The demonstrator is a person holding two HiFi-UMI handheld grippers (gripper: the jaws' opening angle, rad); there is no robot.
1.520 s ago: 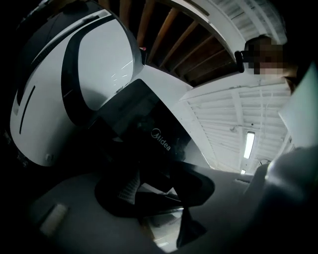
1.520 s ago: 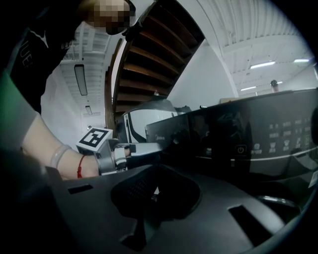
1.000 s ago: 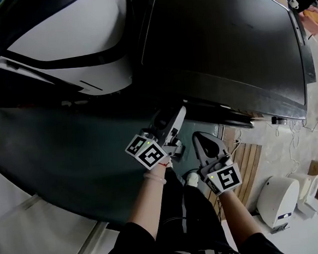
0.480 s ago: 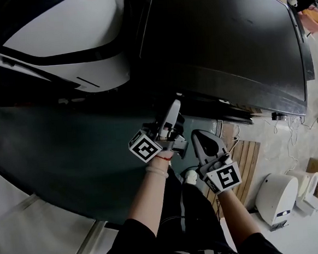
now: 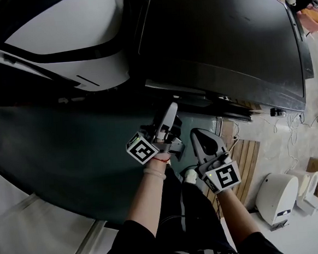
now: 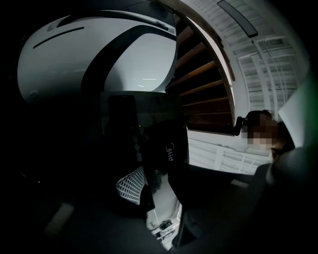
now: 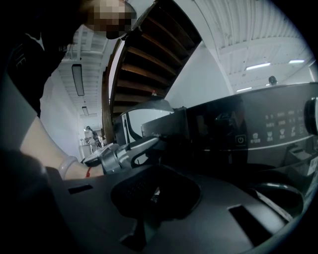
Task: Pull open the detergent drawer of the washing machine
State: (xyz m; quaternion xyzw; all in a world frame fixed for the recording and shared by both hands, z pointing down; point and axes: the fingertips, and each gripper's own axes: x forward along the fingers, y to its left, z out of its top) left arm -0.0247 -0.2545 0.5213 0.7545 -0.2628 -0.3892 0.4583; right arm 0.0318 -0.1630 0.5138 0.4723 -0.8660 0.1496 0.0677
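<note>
The black washing machine [image 5: 223,36] fills the top of the head view. Its detergent drawer [image 5: 192,98] is at the left end of the front panel, dark and hard to make out. My left gripper [image 5: 172,108] points up at it with its jaws closing. In the left gripper view the drawer's dark front [image 6: 169,146] stands between the fingers of the left gripper [image 6: 159,171]; no pad visibly presses on it. The right gripper view shows the left gripper's grey finger [image 7: 130,148] at the drawer's edge [image 7: 164,124]. My right gripper [image 5: 198,138] hangs lower and to the right, shut and empty.
A white machine [image 5: 70,43] stands directly left of the black one. The control panel [image 7: 278,129] with lit symbols runs right of the drawer. On the floor lie a wooden slatted board [image 5: 248,160] and a white appliance [image 5: 277,196].
My left gripper has rolled about its own axis, and its marker cube now shows a different face. The right gripper has stayed where it was.
</note>
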